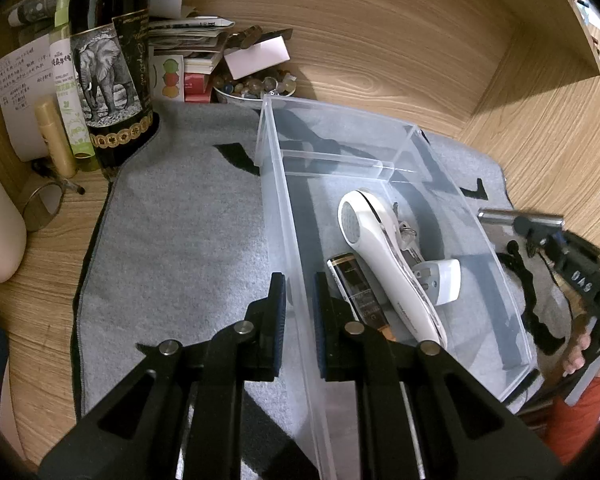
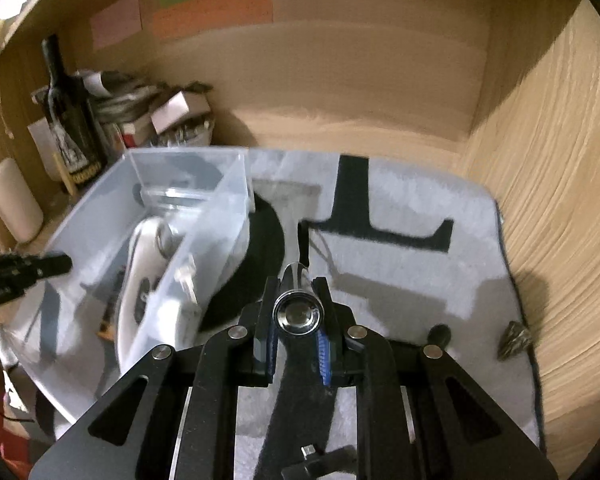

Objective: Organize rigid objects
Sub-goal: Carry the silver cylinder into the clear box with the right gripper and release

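Clamped at its butt end in the right gripper (image 2: 297,320) above the grey mat's near edge, the metal flashlight (image 2: 298,304) looks stiff, weighty and slick, while the left gripper's (image 1: 300,320) fingers pinch the clear bin's (image 1: 278,208) wall.

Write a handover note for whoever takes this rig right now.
Left gripper: shut on the near wall of the clear bin, steadying it.
Right gripper: shut on a metal flashlight, held above the grey mat, right of the bin.
Done: white handheld device, dark flat case and white plug adapter lie in the bin.
Left: drop the flashlight in; a small dark object lies at the mat's right edge.
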